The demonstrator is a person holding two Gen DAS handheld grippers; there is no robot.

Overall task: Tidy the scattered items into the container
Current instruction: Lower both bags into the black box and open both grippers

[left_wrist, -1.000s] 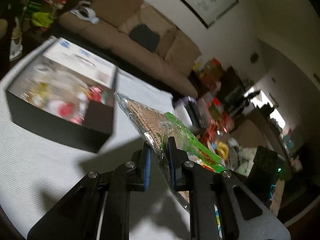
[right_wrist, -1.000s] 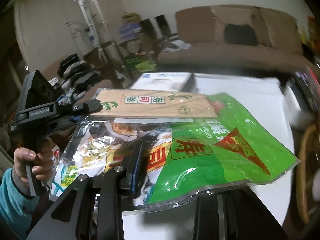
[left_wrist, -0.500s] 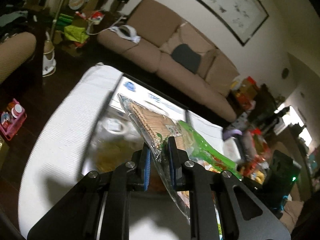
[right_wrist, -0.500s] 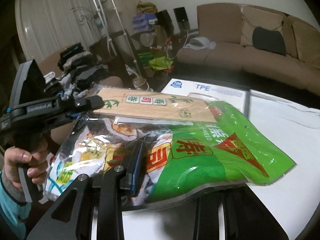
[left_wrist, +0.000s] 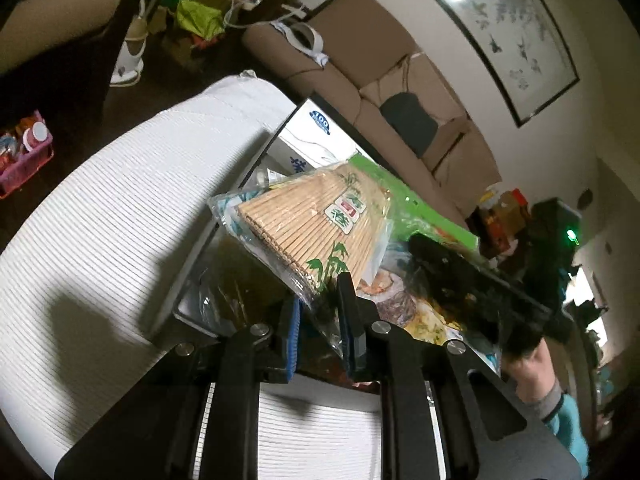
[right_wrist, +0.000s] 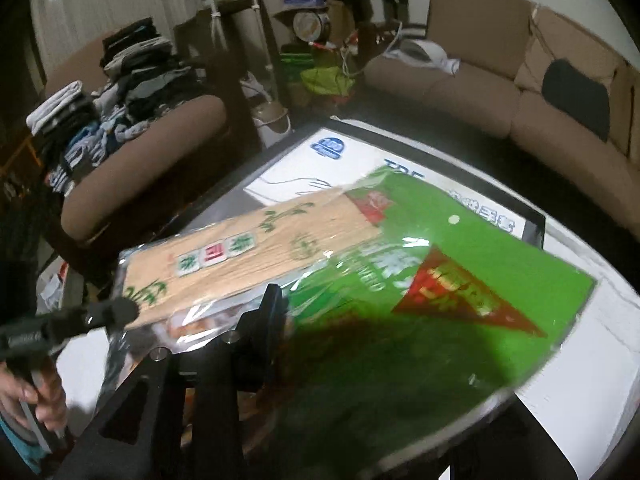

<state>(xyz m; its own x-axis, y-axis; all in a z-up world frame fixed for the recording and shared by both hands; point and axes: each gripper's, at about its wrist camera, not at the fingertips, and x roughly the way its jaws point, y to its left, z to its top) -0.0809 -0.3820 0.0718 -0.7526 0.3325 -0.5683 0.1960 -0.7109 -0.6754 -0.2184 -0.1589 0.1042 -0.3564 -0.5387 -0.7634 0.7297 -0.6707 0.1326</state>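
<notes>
A clear and green plastic sushi kit bag (left_wrist: 320, 220) with a bamboo rolling mat (right_wrist: 240, 256) inside is held level over the open black box (left_wrist: 224, 224). My left gripper (left_wrist: 320, 312) is shut on the bag's near corner. My right gripper (right_wrist: 320, 320) is shut on the bag's other edge; only its left finger (right_wrist: 272, 312) shows, the other is hidden under the green plastic (right_wrist: 460, 280). The right gripper also shows in the left wrist view (left_wrist: 460, 272). The box (right_wrist: 532, 224) holds a white glove carton (right_wrist: 344, 160) at its far side.
The box stands on a round table with a white ribbed cloth (left_wrist: 120, 208). A brown sofa (right_wrist: 500, 92) runs behind it. An armchair piled with clothes (right_wrist: 120, 92) stands left of the table. A pink basket (left_wrist: 24, 156) is on the floor.
Both grippers have carried the bag leftward until it hangs over the box, and it has tipped from edge-on to nearly flat. Both stay shut on it.
</notes>
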